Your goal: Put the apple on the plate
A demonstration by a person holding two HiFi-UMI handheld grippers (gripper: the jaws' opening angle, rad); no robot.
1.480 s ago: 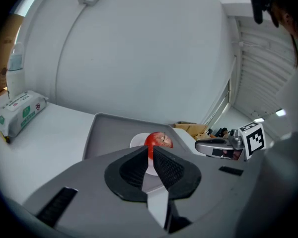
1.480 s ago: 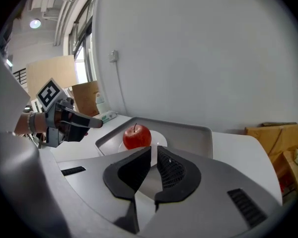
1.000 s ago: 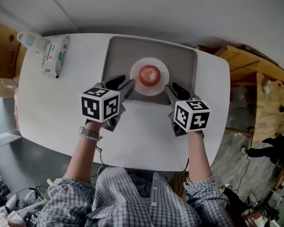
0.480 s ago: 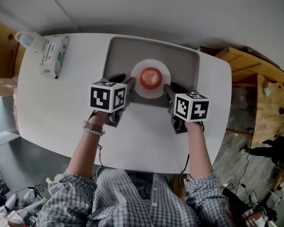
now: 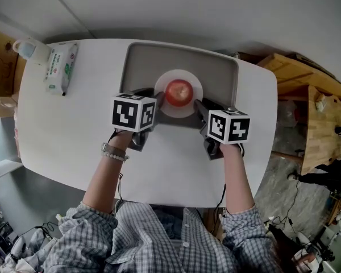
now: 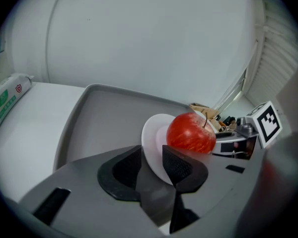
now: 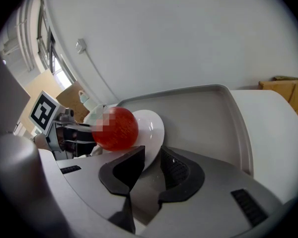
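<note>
Far left of the table (image 5: 62,129): a pack of wipes (image 5: 57,67) lies flat near the back corner, well apart from the work.

Centre back: a grey tray (image 5: 139,61) sits flat on the table. A white plate (image 5: 193,83) is in the tray, toward its near edge. The apple (image 5: 179,91), red and stem up, rests on the middle of the plate.

My left claw (image 6: 151,157) is at the plate's left rim. Its jaws stand at a narrow gap and the rim runs into that gap. I record this claw as clamped on the plate. The apple stands just beyond the jaws and neither pad touches it.

My right claw (image 7: 151,152) is at the plate's right rim in the same manner. Its jaws stand at a slim gap with the rim between them, gripping the plate. The apple is clear of these pads too.

Both claws point away from me, one on each side of the apple.

Right of the table: wooden furniture (image 5: 307,90), apart from it.
</note>
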